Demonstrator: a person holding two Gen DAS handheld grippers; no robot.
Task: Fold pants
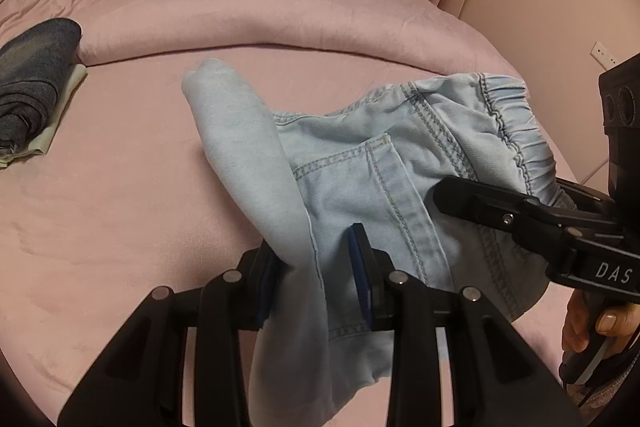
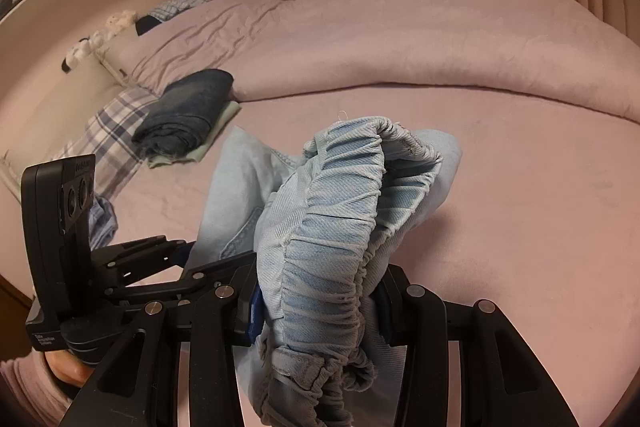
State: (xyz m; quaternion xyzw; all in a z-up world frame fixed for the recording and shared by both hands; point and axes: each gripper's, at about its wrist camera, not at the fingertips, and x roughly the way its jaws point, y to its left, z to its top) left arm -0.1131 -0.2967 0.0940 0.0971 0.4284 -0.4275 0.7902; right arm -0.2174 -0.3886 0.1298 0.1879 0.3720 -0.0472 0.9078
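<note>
Light blue denim pants (image 1: 360,163) with an elastic waistband lie bunched on the pink bed (image 1: 132,195). My left gripper (image 1: 316,275) is shut on a fold of a pant leg that runs up and away to the left. My right gripper (image 2: 320,303) is shut on the gathered elastic waistband (image 2: 344,211), which arches up in front of the camera. In the left wrist view the right gripper (image 1: 532,223) comes in from the right at the waistband end. In the right wrist view the left gripper (image 2: 160,259) holds the pants (image 2: 236,187) at the left.
A folded dark blue garment (image 1: 32,87) lies on a pale cloth at the far left of the bed; it also shows in the right wrist view (image 2: 188,107). A rolled pink duvet (image 1: 280,11) runs across the back. A plaid cloth (image 2: 108,131) lies at the left edge.
</note>
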